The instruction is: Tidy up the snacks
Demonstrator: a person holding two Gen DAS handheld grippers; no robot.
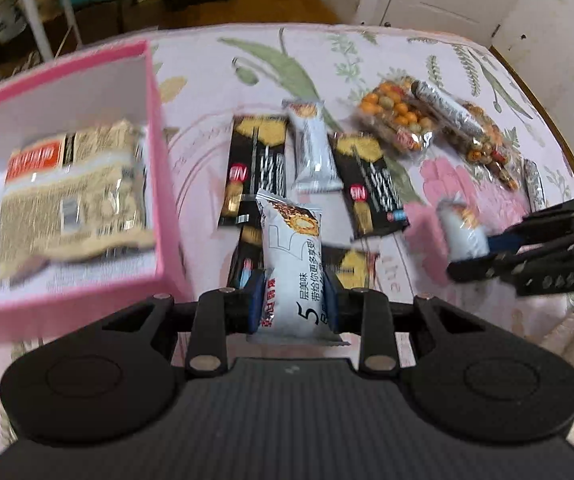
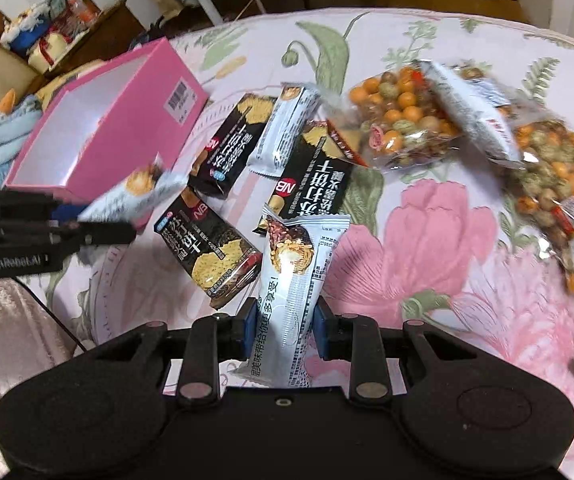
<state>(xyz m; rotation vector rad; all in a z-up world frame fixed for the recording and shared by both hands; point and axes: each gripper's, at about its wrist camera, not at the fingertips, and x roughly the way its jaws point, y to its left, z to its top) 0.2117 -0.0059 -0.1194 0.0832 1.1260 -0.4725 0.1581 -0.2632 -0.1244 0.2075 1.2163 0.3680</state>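
My left gripper (image 1: 293, 300) is shut on a white wafer-bar packet (image 1: 291, 256), held above the black cracker packets (image 1: 257, 168). It also shows at the left of the right wrist view (image 2: 87, 220). My right gripper (image 2: 285, 320) is shut on a second white wafer-bar packet (image 2: 295, 276); it appears at the right of the left wrist view (image 1: 483, 248). The pink box (image 1: 159, 168) stands at the left with a beige snack bag (image 1: 75, 196) inside it. Another white bar (image 1: 313, 148) lies among the black packets.
Two clear bags of orange and green coated nuts (image 2: 399, 120) lie at the right with a silver packet (image 2: 467, 112) across them. The floral tablecloth (image 2: 427, 240) covers the table. A wooden table edge (image 1: 547, 116) runs at the far right. Clutter and shelves stand behind.
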